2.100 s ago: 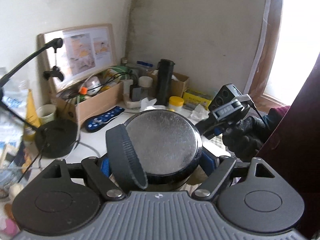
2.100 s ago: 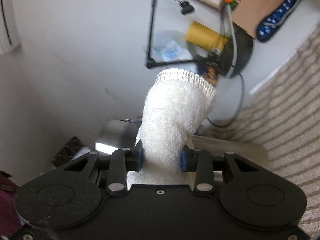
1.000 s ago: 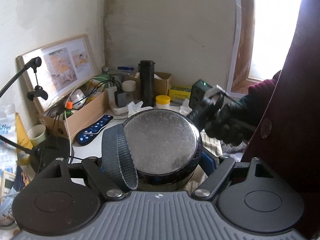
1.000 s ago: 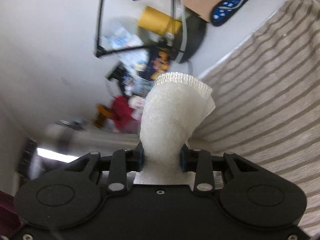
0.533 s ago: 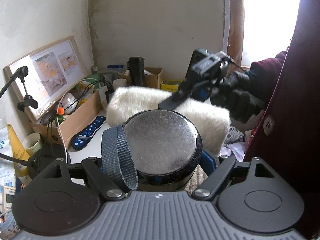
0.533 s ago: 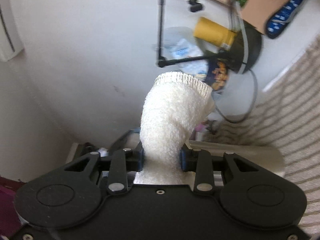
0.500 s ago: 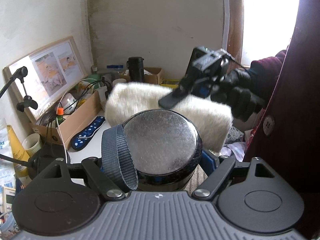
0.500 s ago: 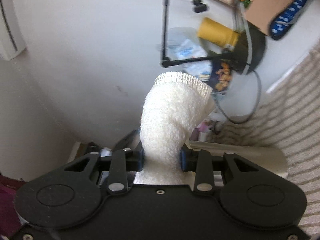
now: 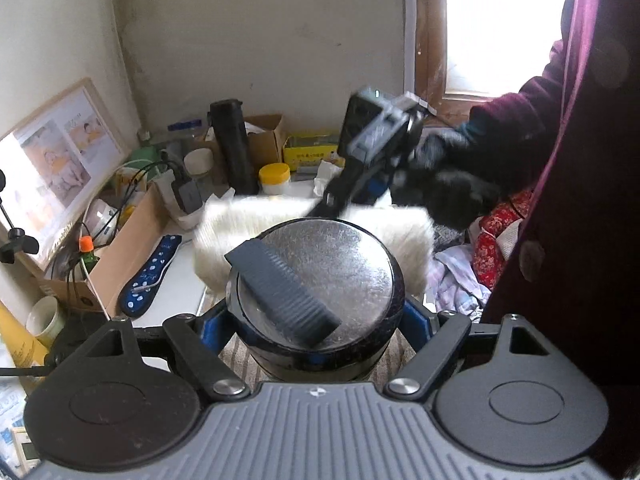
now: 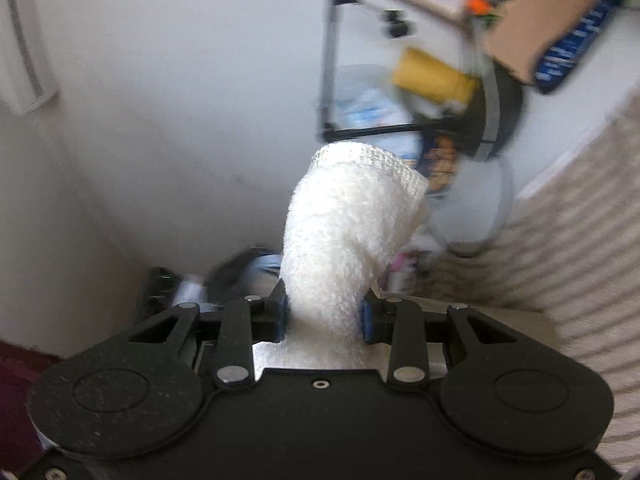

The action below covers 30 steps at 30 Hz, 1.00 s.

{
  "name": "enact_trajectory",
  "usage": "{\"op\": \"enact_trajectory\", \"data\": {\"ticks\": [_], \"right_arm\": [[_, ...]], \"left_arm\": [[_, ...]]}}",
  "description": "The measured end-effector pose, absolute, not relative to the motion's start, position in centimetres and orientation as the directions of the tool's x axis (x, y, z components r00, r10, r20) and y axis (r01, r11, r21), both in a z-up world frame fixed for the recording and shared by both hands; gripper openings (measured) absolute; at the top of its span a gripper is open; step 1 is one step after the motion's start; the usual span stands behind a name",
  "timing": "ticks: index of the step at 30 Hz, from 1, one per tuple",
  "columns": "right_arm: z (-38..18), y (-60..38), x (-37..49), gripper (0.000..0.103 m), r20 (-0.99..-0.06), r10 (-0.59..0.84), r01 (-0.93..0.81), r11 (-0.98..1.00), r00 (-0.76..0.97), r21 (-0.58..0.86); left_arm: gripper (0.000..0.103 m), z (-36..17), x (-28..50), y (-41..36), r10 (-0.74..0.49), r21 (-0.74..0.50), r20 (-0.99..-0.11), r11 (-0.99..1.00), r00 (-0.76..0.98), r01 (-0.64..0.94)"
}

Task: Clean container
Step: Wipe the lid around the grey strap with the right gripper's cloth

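A black round container (image 9: 332,264) with a scratched metal top sits between the blue pads of my left gripper (image 9: 316,320), which is shut on its sides. A grey strap (image 9: 280,292) lies across the top. Behind it hangs a fluffy white cloth (image 9: 228,232), held by my right gripper (image 9: 340,196) in a black-gloved hand (image 9: 448,188). In the right wrist view the cloth (image 10: 352,220) is pinched between the pads of the right gripper (image 10: 324,316) and stands up out of them. From there the container is hidden.
Clutter fills the back of the desk: a cardboard box (image 9: 132,240), a black flask (image 9: 232,144), a yellow-lidded jar (image 9: 274,178), a yellow tin (image 9: 310,152) and a framed picture (image 9: 60,152). A maroon coat (image 9: 580,200) fills the right. Striped fabric (image 10: 580,240) covers the desk.
The right gripper has risen from beside the container, bringing the white cloth up behind it. The strap has swung from the container's left rim to lie across its top.
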State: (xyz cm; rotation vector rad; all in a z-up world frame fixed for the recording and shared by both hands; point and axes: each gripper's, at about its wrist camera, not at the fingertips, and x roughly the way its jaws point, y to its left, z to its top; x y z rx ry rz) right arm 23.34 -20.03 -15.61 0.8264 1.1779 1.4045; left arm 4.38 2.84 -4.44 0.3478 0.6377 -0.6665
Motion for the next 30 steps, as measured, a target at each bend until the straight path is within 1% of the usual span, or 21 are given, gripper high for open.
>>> {"op": "enact_trajectory", "data": {"ticks": [8,16,20,26,30], "right_arm": [[-18.7,-20.2,24.3,0.033,-0.218,0.958,-0.284,0.16,-0.186,0.945],[-21.2,-19.5,25.6,0.033,-0.323,0.922,-0.295,0.255,-0.213,0.921],[-22.0,-18.6,26.2,0.033,-0.4,0.886,-0.342,0.31,-0.236,0.887],[-22.8,-17.2,26.8,0.032,-0.535,0.8,-0.458,0.382,-0.27,0.803],[-23.0,-16.7,26.9,0.032,-0.578,0.768,-0.508,0.395,-0.275,0.766]], "left_arm": [[0.083,-3.9,5.3,1.6,-0.438,0.096,-0.687,0.736,0.58,0.67],[0.083,-3.9,5.6,1.0,-0.428,0.107,-0.698,0.731,0.574,0.674],[0.083,-3.9,5.8,1.0,-0.431,0.108,-0.7,0.725,0.57,0.68],[0.083,-3.9,5.8,0.6,-0.439,0.116,-0.699,0.709,0.564,0.695],[0.083,-3.9,6.0,0.5,-0.443,0.115,-0.698,0.706,0.562,0.699]]}}
